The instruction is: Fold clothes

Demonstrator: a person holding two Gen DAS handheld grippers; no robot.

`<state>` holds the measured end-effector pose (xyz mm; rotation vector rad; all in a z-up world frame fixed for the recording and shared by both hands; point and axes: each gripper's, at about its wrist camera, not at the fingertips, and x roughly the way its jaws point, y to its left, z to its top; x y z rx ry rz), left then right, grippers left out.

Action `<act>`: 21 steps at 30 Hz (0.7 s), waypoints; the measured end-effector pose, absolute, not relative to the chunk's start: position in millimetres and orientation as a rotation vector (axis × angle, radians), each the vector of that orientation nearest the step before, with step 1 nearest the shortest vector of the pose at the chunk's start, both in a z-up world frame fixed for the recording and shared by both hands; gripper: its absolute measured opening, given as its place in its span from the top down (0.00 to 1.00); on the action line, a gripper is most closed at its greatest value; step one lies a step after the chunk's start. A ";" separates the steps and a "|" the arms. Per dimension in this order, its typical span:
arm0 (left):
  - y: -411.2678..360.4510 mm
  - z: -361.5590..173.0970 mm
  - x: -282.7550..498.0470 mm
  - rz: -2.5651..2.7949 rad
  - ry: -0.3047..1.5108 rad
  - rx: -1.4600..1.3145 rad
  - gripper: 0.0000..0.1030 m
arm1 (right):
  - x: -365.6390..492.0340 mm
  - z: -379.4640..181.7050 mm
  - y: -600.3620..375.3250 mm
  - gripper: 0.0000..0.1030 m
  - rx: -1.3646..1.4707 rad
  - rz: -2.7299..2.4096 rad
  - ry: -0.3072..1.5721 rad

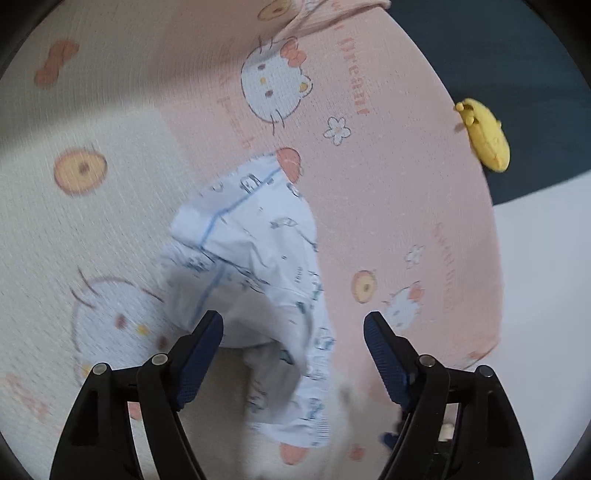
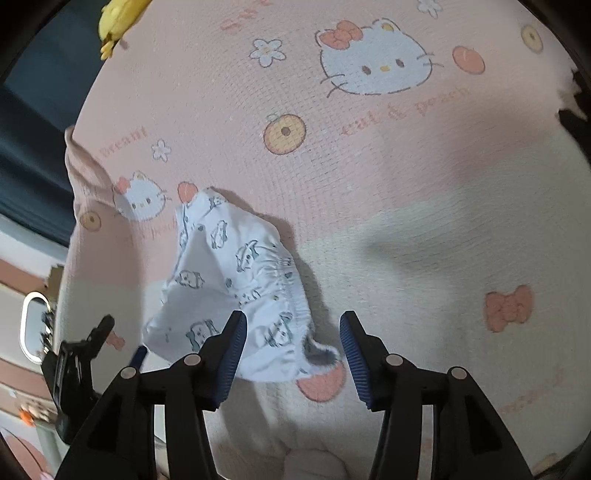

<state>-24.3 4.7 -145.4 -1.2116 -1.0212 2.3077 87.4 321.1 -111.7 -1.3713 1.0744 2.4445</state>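
Observation:
A small white garment with blue cartoon prints (image 1: 255, 266) lies crumpled on a pink and cream cat-print blanket (image 1: 388, 184). In the left wrist view my left gripper (image 1: 293, 325) is open just above the garment's near end, its fingers on either side of it. In the right wrist view the same garment (image 2: 236, 280) shows its gathered elastic edge. My right gripper (image 2: 293, 325) is open and empty, its left finger (image 2: 232, 343) over the garment's near edge. The other gripper (image 2: 77, 362) shows at the lower left.
A yellow plush toy (image 1: 487, 136) lies at the blanket's far right edge, and also shows in the right wrist view (image 2: 118, 18). Dark blue bedding (image 1: 517, 55) lies beyond the blanket. Room furniture (image 2: 33, 325) shows at the left.

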 end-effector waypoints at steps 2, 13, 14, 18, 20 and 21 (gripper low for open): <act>2.3 -148.3 -24.6 2.326 -0.987 -1.224 0.25 | 93.9 -107.6 324.5 0.39 -1.340 2.456 1.026; -24.5 -178.3 -24.0 2.398 -0.955 -1.291 0.25 | 95.1 -159.0 318.9 0.33 -1.358 2.479 1.144; -26.8 -181.4 -24.8 2.405 -0.956 -1.294 0.25 | 94.8 -163.0 315.0 0.33 -1.379 2.489 1.113; -31.3 -190.9 -27.0 2.389 -0.958 -1.275 0.25 | 90.1 -180.3 305.6 0.33 -1.469 2.505 1.052; -29.0 -193.3 -26.5 2.395 -0.918 -1.272 0.25 | 86.8 -185.1 303.6 0.34 -1.489 2.522 1.038; -27.1 -194.6 -26.4 2.398 -0.890 -1.272 0.25 | 85.9 -186.0 303.1 0.34 -1.485 2.537 1.038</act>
